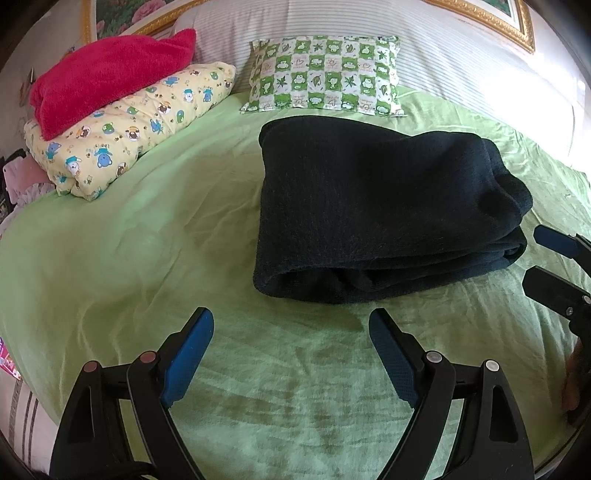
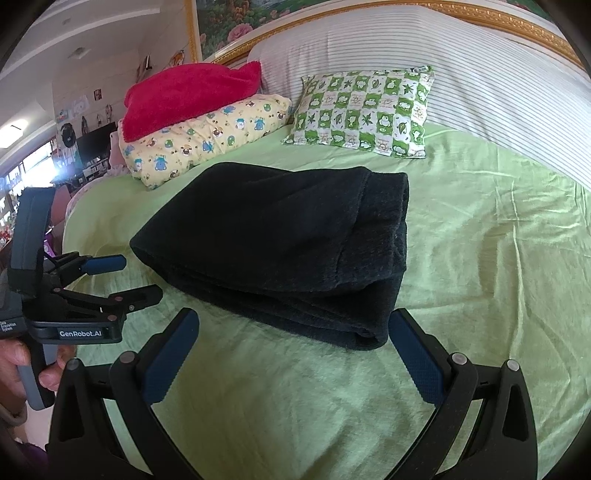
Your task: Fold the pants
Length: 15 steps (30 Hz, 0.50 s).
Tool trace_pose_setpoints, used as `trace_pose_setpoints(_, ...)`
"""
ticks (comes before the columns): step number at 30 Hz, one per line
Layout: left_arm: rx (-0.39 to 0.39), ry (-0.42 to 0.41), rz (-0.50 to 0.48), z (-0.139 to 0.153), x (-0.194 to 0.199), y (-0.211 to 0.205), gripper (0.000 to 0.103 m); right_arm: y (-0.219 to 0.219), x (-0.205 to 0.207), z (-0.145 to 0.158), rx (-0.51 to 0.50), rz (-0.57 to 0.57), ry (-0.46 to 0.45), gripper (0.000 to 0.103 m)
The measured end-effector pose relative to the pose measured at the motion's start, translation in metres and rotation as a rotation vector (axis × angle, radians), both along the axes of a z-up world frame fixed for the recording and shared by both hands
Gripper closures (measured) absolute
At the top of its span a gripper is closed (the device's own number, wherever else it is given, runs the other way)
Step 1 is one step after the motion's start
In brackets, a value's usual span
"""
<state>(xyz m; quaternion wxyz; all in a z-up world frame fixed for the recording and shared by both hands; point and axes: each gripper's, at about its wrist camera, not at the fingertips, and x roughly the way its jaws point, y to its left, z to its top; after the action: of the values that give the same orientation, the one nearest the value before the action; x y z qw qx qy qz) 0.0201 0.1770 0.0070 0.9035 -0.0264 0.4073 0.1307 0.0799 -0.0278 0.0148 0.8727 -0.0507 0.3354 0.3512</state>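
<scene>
At the frame edge, right tool (image 1: 535,258) cut off; pants (image 1: 376,210) folded.

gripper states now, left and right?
Left gripper: open, empty, short of the folded pants.
Right gripper: open, empty.

I see a green bedsheet (image 1: 110,240) under a striped headboard (image 2: 461,74). Gold-framed flower painting (image 2: 236,22) hangs above; daylight glares right.

Bed (image 2: 480,258), green sheet. Folded dark pants (image 2: 280,243) lie mid-bed. Beyond the pants: a green checked pillow (image 2: 362,114); left of that, a yellow pillow (image 2: 207,136).
</scene>
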Motion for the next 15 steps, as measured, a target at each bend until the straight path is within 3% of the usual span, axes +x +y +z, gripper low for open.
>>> trace_pose_setpoints(15, 0.004, -0.010, -0.005, -0.0013, 0.0020, -0.0010, 0.016, -0.0030, -0.0016, 0.0007, 0.005, -0.007, 0.000, 0.001)
